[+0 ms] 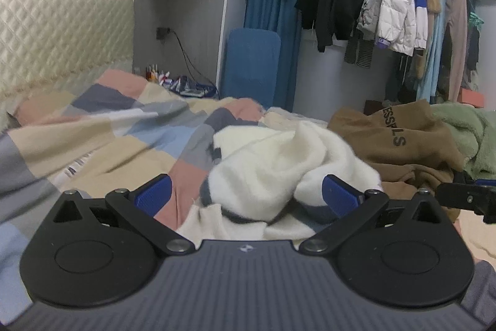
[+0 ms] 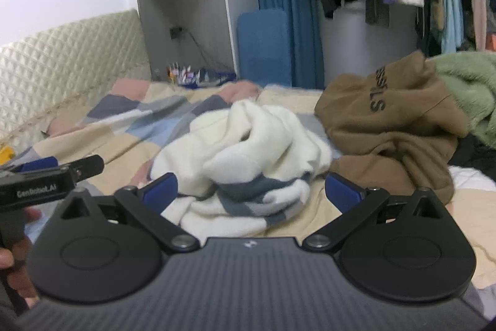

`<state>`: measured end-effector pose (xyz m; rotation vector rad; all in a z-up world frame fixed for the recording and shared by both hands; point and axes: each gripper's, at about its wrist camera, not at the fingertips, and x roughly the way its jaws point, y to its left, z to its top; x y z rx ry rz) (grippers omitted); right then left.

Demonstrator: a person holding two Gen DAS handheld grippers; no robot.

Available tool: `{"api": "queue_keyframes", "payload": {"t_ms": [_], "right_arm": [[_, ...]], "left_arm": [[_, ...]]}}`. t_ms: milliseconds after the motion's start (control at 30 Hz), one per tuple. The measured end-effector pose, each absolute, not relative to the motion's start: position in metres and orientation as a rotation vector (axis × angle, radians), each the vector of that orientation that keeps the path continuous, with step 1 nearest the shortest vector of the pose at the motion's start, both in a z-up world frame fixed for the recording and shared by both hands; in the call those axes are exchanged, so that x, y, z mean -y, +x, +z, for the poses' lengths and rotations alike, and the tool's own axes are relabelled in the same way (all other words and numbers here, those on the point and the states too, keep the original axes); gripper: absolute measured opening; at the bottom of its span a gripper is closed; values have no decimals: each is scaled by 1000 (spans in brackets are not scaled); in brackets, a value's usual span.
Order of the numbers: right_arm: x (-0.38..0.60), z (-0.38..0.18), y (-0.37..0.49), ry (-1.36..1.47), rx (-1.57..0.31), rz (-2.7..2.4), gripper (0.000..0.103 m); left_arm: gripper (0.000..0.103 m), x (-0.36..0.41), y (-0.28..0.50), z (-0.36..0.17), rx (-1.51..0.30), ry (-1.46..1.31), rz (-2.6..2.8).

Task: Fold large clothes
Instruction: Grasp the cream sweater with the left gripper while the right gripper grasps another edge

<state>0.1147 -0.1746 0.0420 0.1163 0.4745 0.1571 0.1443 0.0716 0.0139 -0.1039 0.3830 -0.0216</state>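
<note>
Both your wrist cameras look low across the bed (image 1: 93, 126) toward the clothes rack (image 1: 403, 5), sharing the white garment (image 2: 248, 145) at centre, seemingly close

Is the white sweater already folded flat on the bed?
No, the white sweater lies crumpled in a heap on the patchwork bedspread.
</note>
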Motion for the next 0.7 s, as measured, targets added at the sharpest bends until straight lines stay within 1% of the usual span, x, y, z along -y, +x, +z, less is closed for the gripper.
{"api": "queue_keyframes", "payload": {"t_ms": [233,267,333,500,600,633,667,700], "right_arm": [[158,11,175,106,-541,167,103],[156,6,183,101,-542,170,103],[152,-4,198,95,-537,189,99],[140,-34,230,112,-530,264,97],[134,-51,241,79,-503,289,96],[132,-57,245,56,-497,293,95],[131,-63,249,45,-492,297,90],[131,-68,252,50,-483,303,88]], "left_arm": [[103,-88,217,-44,-479,-149,-48],[103,-90,225,-53,-487,-153,-48],[103,-94,241,-72,-511,-161,-42],[103,-104,277,-123,-559,-189,-55],[103,-104,293,-144,-562,-187,-60],[103,-105,298,-149,-556,-188,-62],[103,-104,301,-152,-549,-188,-67],[103,-103,305,-156,-543,-183,-72]]}}
